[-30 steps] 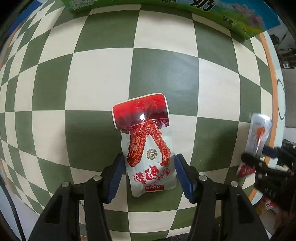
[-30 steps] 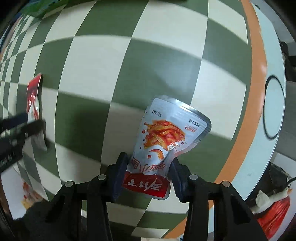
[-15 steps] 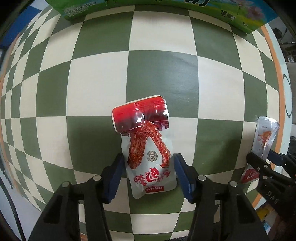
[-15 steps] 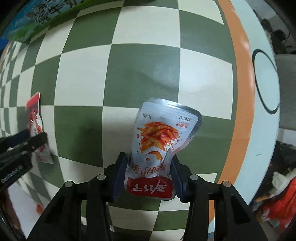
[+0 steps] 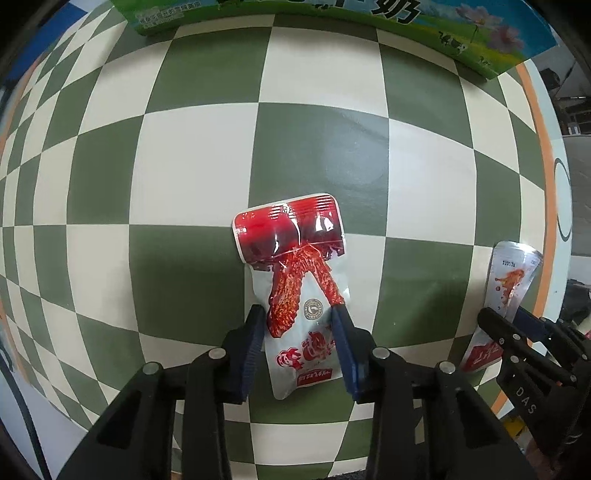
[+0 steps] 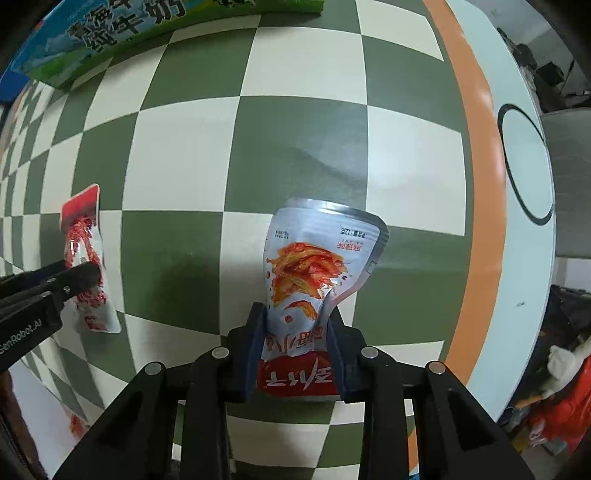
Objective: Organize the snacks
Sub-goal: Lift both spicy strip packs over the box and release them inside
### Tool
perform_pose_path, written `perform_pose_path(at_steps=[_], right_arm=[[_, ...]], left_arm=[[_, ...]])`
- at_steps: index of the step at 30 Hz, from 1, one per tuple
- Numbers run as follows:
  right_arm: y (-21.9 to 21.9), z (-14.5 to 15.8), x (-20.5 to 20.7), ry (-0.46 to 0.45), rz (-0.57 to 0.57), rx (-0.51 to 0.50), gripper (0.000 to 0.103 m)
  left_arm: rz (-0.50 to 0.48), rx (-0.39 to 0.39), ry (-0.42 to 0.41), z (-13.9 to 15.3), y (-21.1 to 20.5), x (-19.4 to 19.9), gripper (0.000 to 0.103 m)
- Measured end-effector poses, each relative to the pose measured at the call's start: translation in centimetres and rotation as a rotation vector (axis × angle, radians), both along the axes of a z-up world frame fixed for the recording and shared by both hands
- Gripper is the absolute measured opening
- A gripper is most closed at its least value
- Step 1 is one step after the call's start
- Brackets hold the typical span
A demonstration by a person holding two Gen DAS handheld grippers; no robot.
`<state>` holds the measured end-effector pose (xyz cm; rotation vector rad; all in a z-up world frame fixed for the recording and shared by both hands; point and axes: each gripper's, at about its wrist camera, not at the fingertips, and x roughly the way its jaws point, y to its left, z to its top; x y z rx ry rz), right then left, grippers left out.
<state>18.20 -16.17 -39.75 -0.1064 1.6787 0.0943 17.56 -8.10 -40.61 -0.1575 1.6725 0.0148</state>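
Grippers both had a catch. Nearest, the left gripper (image 5: 298,345) was clamped on the lower half of the red-topped snack packet (image 5: 295,280), held above the checkered tablecloth (image 5: 184,155). Just to its right, the right gripper (image 6: 297,341) pinched the silver snack pouch (image 6: 317,280) by its red end, crumpling it, also over the tablecloth. Farther off, at the cloth's far edge, lay the green milk carton box (image 5: 461,29).
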Motion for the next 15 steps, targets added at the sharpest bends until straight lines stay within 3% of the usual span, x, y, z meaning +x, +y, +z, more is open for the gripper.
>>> perform_pose_path(at_steps=[10, 15], right_arm=[[-1.8, 0.1, 0.1, -0.019, -0.037, 0.081, 0.034], [-2.2, 2.1, 0.0, -0.039, -0.048, 0.126, 0.034]], left_arm=[[0.040, -0.045, -0.020, 2.4, 4.1, -0.1, 0.032], [0.038, -0.071, -0.042, 4.3, 5.0, 0.1, 0.032]])
